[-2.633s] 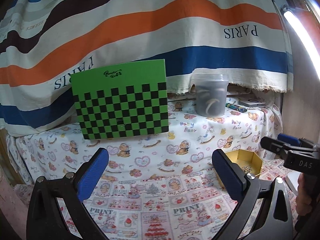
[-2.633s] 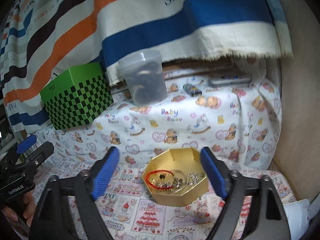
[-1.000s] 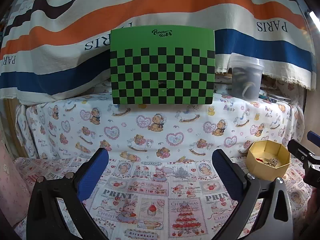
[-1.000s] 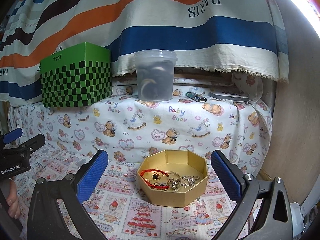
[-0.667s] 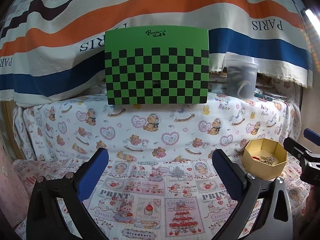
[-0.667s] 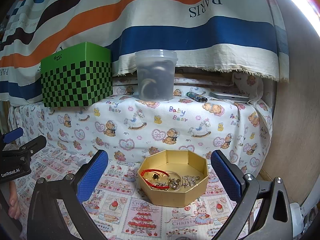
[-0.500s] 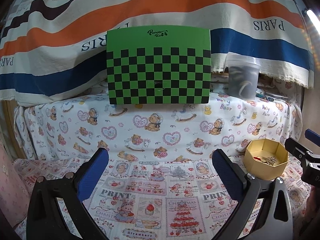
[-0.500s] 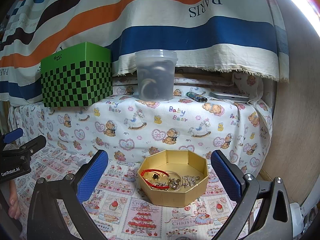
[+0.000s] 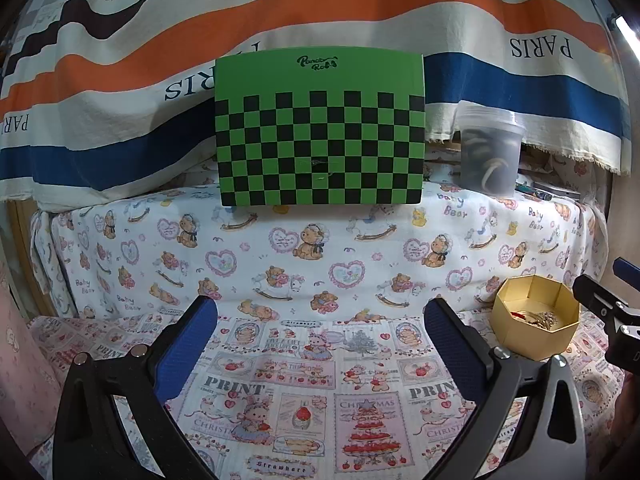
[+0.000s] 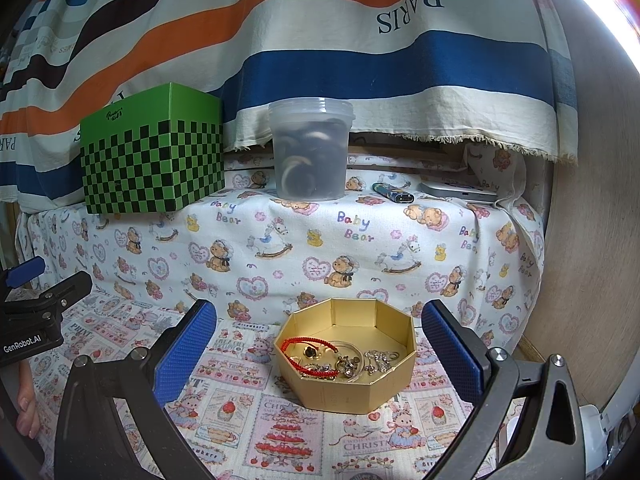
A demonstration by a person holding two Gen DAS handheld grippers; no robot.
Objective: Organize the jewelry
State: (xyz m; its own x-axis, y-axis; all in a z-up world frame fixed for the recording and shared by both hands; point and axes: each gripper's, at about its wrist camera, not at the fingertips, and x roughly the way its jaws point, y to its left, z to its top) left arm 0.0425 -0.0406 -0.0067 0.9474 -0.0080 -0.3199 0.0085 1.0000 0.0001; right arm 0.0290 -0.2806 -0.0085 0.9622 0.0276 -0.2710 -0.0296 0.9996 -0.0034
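Left wrist view
Your left gripper (image 9: pixel 320 344): jaws spread wide, nothing between them, hovering over the printed cloth (image 9: pixel 304 400).
Green checkered box (image 9: pixel 320 136): straight ahead of you on the raised ledge, upright against the striped fabric (image 9: pixel 280 28).
Plastic tub (image 9: pixel 490 150): just right of the box on the same ledge.
Gold octagonal box (image 9: pixel 534 330): low at your right on the cloth, jewelry inside, near the tip of your other gripper.

Right wrist view
Your right gripper (image 10: pixel 320 356): jaws spread wide, holding nothing.
Gold octagonal box (image 10: pixel 344 390): directly ahead between the blue pads, open-topped.
Jewelry: a red cord bracelet (image 10: pixel 308 354) and silver pieces (image 10: pixel 372 360) lie on its floor.
Lighter (image 10: pixel 394 194): on the ledge, right of the tub (image 10: pixel 310 154).
Your left gripper (image 10: pixel 44 296): at the left edge; you cannot tell its opening here.
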